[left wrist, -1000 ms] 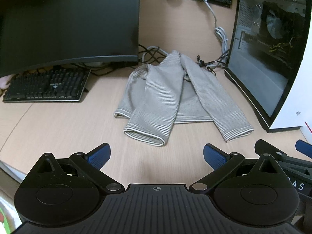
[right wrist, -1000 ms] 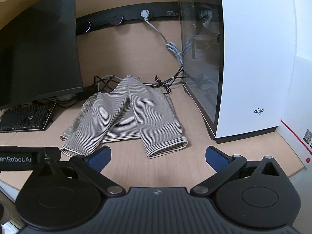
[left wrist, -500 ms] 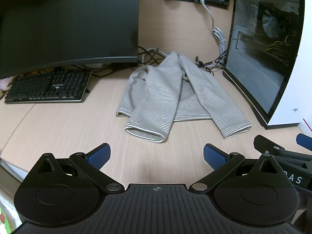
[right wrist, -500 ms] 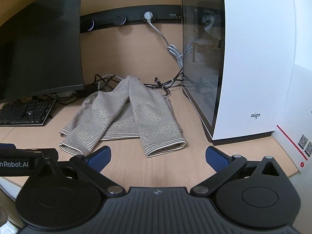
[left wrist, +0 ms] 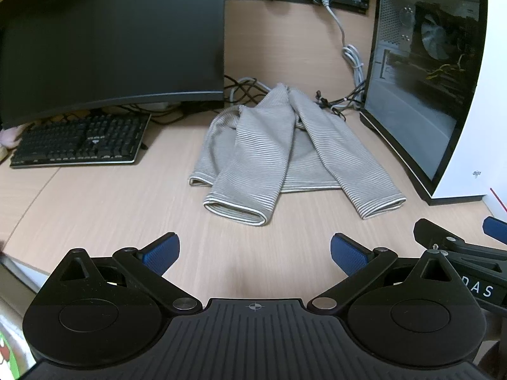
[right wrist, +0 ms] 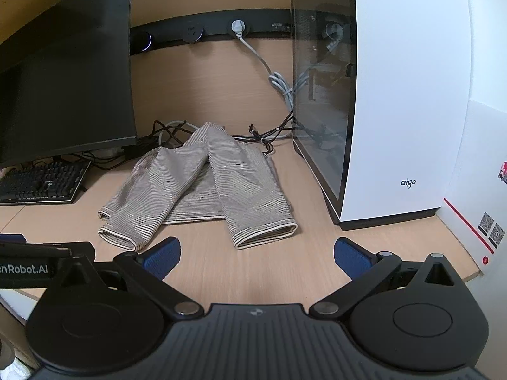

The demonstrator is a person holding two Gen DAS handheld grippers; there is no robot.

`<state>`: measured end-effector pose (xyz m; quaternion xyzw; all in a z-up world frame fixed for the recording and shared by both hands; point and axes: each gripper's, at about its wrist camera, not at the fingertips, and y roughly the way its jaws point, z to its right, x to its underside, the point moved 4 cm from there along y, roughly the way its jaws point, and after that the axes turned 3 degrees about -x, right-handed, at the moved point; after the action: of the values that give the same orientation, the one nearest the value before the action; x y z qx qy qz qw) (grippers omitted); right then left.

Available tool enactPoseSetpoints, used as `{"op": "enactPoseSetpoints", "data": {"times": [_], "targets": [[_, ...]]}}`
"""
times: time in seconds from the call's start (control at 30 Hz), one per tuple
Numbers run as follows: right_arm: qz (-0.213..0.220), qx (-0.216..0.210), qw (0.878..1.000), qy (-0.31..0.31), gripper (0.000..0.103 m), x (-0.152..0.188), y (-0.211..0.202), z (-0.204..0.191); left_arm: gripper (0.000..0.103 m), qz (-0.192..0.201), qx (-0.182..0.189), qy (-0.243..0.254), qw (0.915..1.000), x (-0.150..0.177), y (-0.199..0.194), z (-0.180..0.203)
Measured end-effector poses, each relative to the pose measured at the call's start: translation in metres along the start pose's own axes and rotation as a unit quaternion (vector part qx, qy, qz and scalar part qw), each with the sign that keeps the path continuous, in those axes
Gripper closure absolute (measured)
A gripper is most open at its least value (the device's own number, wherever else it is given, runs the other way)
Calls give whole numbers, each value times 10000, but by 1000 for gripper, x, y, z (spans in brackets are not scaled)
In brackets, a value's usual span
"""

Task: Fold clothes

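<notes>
A grey-and-white striped garment (left wrist: 272, 152) lies on the wooden desk, both sleeves folded over its body with the cuffs toward me. It also shows in the right wrist view (right wrist: 206, 183). My left gripper (left wrist: 255, 251) is open and empty, above the desk just short of the left cuff (left wrist: 236, 212). My right gripper (right wrist: 256, 255) is open and empty, just short of the right cuff (right wrist: 266, 236). Part of the right gripper shows at the right edge of the left wrist view (left wrist: 462, 247).
A black monitor (left wrist: 111, 41) and keyboard (left wrist: 79, 142) stand left of the garment. A white PC case with a glass side (right wrist: 380, 95) stands close on its right. Cables (left wrist: 336, 101) lie behind it. A white box (right wrist: 481, 196) sits at the far right desk edge.
Both grippers have drawn slightly back and up from the garment. The garment has not moved. Both jaws stay open.
</notes>
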<state>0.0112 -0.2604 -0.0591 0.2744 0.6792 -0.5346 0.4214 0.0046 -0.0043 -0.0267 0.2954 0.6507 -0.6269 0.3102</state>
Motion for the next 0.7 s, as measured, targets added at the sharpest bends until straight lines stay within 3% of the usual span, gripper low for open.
{"op": "enactPoseSetpoints", "data": {"times": [0.7], "targets": [[-256, 0, 9997, 24, 0, 7, 8, -1, 0, -104, -38, 24, 9999, 6, 4, -3]]}}
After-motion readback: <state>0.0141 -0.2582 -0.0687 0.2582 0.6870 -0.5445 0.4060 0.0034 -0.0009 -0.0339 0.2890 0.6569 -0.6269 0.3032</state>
